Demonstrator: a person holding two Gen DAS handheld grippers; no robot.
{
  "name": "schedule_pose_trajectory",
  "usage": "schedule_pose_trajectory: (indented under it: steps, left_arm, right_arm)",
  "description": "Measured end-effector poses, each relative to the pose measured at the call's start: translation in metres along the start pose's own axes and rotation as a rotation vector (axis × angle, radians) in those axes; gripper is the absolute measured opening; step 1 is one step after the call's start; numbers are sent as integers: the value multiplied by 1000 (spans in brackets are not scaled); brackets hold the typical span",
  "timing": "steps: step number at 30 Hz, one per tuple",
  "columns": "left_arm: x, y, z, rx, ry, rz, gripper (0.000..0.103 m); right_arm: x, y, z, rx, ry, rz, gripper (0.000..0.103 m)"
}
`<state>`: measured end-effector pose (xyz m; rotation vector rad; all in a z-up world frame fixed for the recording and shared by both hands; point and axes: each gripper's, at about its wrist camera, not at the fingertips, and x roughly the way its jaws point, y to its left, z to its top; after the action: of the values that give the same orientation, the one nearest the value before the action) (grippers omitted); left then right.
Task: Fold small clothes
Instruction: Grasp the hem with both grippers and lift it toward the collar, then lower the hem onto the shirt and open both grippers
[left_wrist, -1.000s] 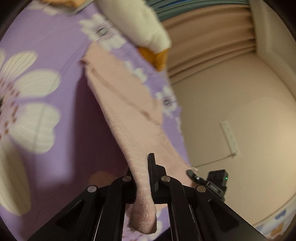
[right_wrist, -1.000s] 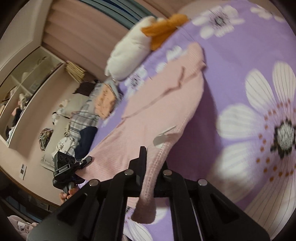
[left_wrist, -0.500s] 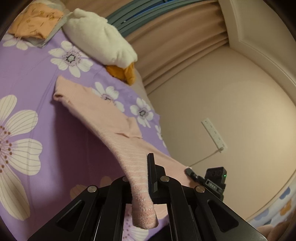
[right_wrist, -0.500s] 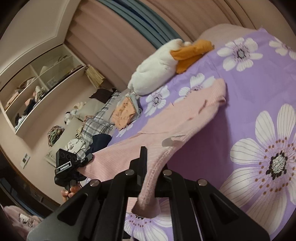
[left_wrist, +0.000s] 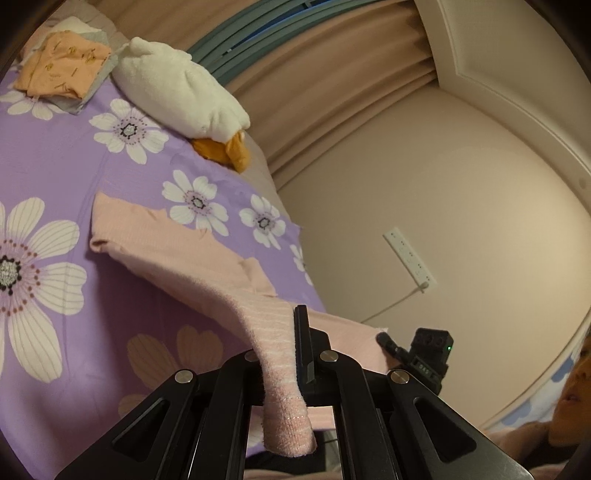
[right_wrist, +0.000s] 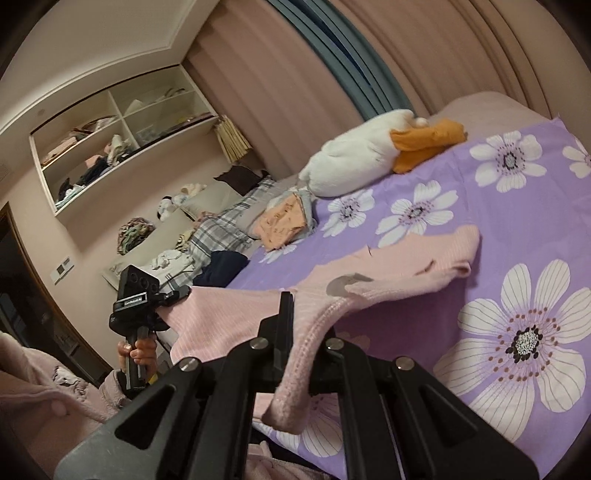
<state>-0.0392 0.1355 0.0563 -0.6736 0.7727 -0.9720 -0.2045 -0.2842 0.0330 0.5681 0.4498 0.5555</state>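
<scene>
A pink ribbed knit garment (left_wrist: 192, 254) is stretched between my two grippers. Its far end lies on the purple flowered bedspread (left_wrist: 55, 162), while the near edge is raised off the bed. My left gripper (left_wrist: 291, 326) is shut on one near corner, and a striped cuff hangs down past the fingers. My right gripper (right_wrist: 295, 314) is shut on the other near corner of the garment (right_wrist: 391, 266), whose hem droops over the jaws. Each gripper shows in the other's view: the right gripper (left_wrist: 386, 339) low on the right, the left gripper (right_wrist: 179, 295) in a hand at the left.
A white plush duck (left_wrist: 177, 96) with an orange beak lies at the head of the bed, beside a folded orange garment pile (left_wrist: 62, 70). Loose clothes (right_wrist: 214, 236) are heaped beyond the bed's left side. Wall shelves (right_wrist: 110, 129) and curtains stand behind. A pink sleeve (right_wrist: 37, 387) fills the lower left.
Both grippers have risen with the garment's near edge, and more of the cloth hangs off the bed. Both views have rolled and now show more of the room.
</scene>
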Motion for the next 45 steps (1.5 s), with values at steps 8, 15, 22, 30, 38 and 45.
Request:
schedule_pose_trajectory:
  steps: [8,15,22,30,38,45]
  left_arm:
    - [33,31,29,-44,-3,59,0]
    - [69,81,70,-145,-22,121,0]
    - [113,137,103,-249,21,181,0]
    - [163,205,119,-432,114,290,0]
    - [182,249,124,-644,172,305,27]
    - [179,259,139,-689,119,274,47]
  right_arm:
    - [45,-49,28,113,11,-70,6]
    - [97,-95,60,179,41,-155,6]
    - [153,-148,77,261,104,-234,7]
    - [200,-209,67,449,232,-319,8]
    - [209,-240,70,599,232,-317,48]
    - [214,-257,82,632,193,-320,48]
